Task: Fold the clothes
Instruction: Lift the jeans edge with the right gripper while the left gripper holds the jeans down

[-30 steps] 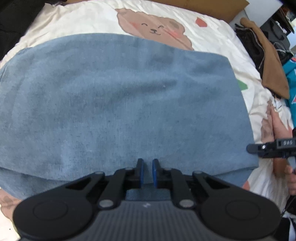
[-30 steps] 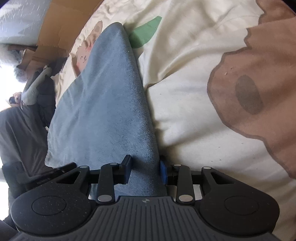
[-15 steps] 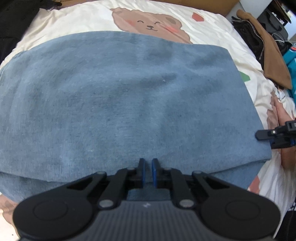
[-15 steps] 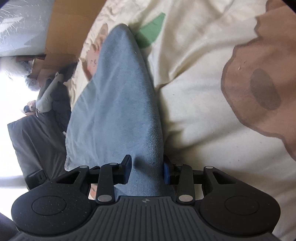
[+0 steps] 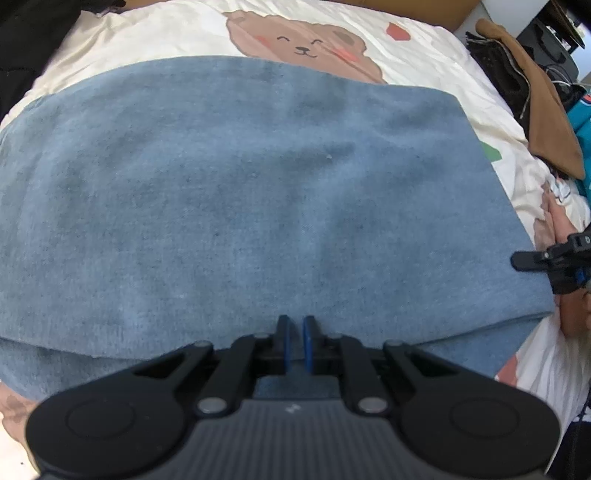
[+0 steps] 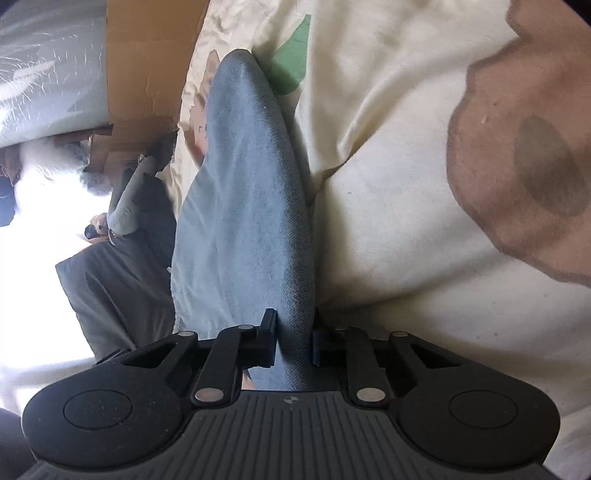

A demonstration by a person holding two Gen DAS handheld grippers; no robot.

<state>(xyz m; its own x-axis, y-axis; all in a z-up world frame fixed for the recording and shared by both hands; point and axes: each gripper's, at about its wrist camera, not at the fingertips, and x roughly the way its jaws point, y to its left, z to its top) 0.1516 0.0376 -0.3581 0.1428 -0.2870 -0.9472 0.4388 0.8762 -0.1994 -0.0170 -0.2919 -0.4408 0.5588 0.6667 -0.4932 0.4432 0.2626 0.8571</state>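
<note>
Blue cloth (image 5: 258, 206) flat on bear bedsheet (image 5: 155, 33). Left gripper (image 5: 294, 341) pinches near edge. Right gripper (image 6: 293, 341) just squeezed onto side fold.

Right gripper (image 6: 294, 338): jaws have just been closing, gap clearly narrower than a second ago, blue cloth (image 6: 255, 206) edge between them and now pinched by the pads. In the right wrist view the cloth fold stands steeper and narrower. In the left wrist view the right gripper (image 5: 550, 264) sits lower along the cloth's edge.
</note>
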